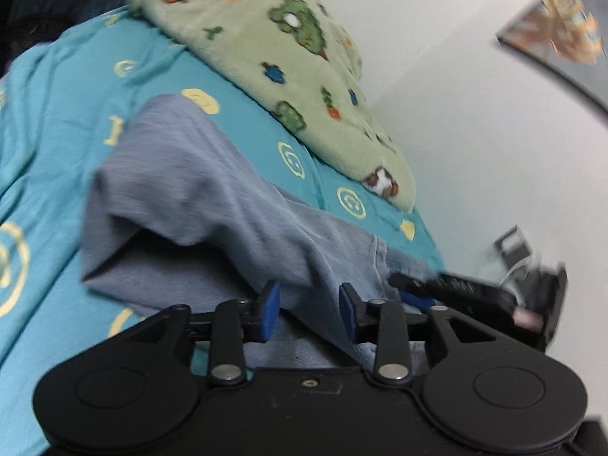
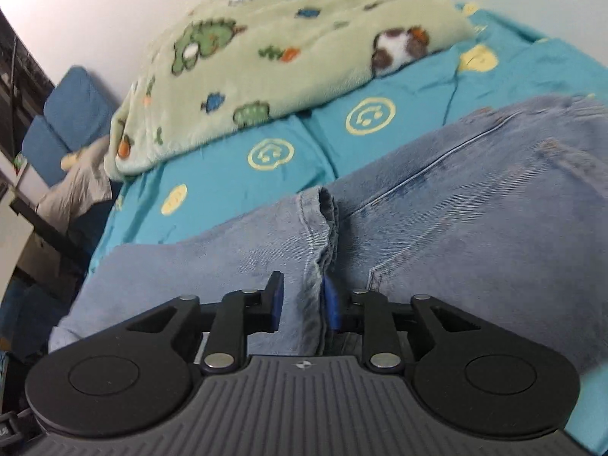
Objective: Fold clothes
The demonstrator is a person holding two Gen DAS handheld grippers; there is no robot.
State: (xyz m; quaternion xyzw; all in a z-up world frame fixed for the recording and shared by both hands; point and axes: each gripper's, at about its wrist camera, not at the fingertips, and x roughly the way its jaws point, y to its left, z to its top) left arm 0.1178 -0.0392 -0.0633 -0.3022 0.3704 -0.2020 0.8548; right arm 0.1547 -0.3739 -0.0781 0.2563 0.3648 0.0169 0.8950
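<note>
Blue jeans lie across a teal bed sheet printed with yellow smiley faces. My left gripper is shut on a raised fold of the denim, which fills the gap between its blue pads. The cloth tents up from the sheet with shadow under it. The right gripper shows at the right in the left wrist view, at the hem. In the right wrist view the right gripper is shut on the thick leg hem of the jeans, over the teal sheet.
A pale green fleece blanket with animal prints is bunched along the white wall behind the jeans, also the blanket. A framed picture hangs on the wall. A blue cushion and grey cloth sit at the bed's left end.
</note>
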